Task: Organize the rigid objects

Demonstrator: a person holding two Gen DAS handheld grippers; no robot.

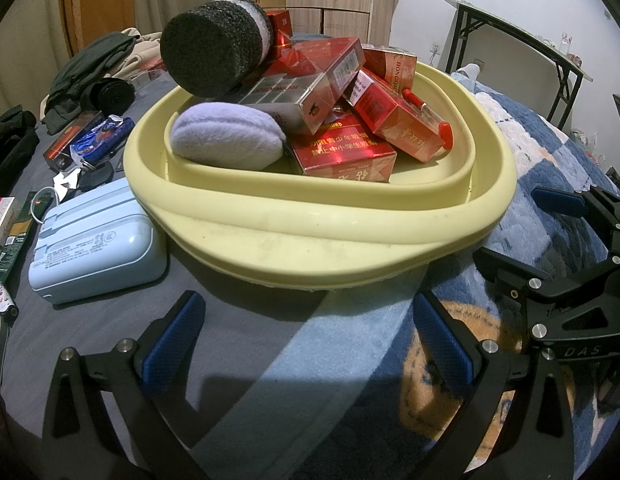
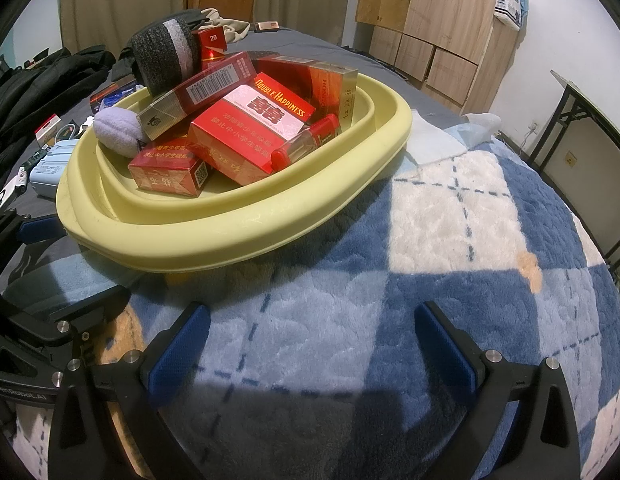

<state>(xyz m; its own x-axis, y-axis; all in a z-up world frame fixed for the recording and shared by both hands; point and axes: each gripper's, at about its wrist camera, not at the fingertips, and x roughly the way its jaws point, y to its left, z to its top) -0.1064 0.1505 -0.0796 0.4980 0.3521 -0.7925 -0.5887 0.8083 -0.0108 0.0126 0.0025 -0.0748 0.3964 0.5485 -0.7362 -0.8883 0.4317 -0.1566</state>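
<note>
A pale yellow basin sits on the bed. It holds several red cigarette boxes, a lilac plush puff, a dark foam roll and a red-capped tube. My left gripper is open and empty, just in front of the basin. My right gripper is open and empty over the blanket, right of the basin; it also shows in the left wrist view.
A light blue case lies left of the basin, with small boxes and wrappers beyond it. Dark clothes are piled at the far left. A checked blue blanket covers the right. A folding table stands by the wall.
</note>
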